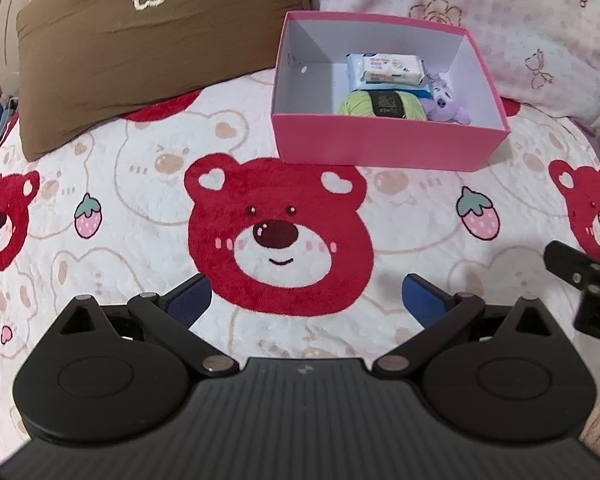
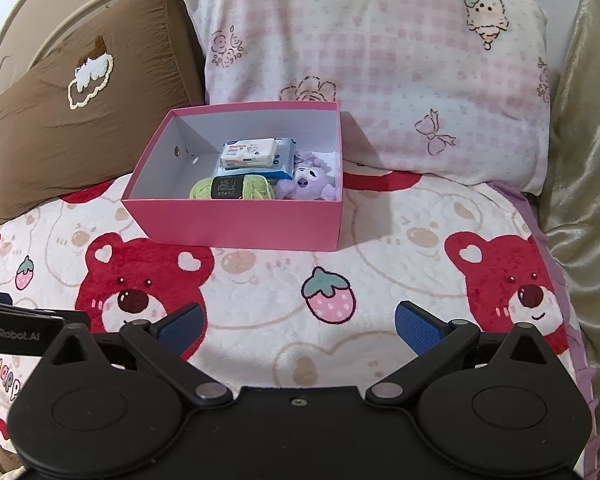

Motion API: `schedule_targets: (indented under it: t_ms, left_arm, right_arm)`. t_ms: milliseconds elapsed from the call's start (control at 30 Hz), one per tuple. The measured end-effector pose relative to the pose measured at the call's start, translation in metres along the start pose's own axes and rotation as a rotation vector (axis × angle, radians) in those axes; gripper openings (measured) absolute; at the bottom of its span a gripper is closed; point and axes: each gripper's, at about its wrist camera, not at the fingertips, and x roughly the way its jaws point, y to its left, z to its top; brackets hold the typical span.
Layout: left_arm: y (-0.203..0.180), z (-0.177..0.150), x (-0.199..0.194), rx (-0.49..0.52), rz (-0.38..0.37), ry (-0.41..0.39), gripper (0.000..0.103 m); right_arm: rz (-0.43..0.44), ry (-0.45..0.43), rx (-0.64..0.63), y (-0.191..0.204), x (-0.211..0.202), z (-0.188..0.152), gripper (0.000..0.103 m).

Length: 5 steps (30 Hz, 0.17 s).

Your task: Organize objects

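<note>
A pink box with a white inside sits on the bear-print blanket, near the pillows. Inside lie a white tissue pack on a blue wipes pack, a green yarn ball with a black label, and a purple plush toy. My left gripper hovers open over the blanket, well short of the box, nothing between its blue pads. My right gripper is open too, also empty and in front of the box.
A brown pillow leans at the back left and a pink checked pillow at the back right. A beige headboard rises behind. Golden fabric borders the right side. The other gripper's body shows at right.
</note>
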Motion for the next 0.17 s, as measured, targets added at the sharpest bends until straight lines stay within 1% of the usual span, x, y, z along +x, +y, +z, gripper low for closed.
schedule_targets:
  t_ms: [167]
  left_arm:
    - [-0.0017, -0.0012, -0.0041, 0.003, -0.006, -0.006, 0.103]
  right_arm:
    - [-0.006, 0.002, -0.001, -0.0005, 0.0006, -0.0006, 0.103]
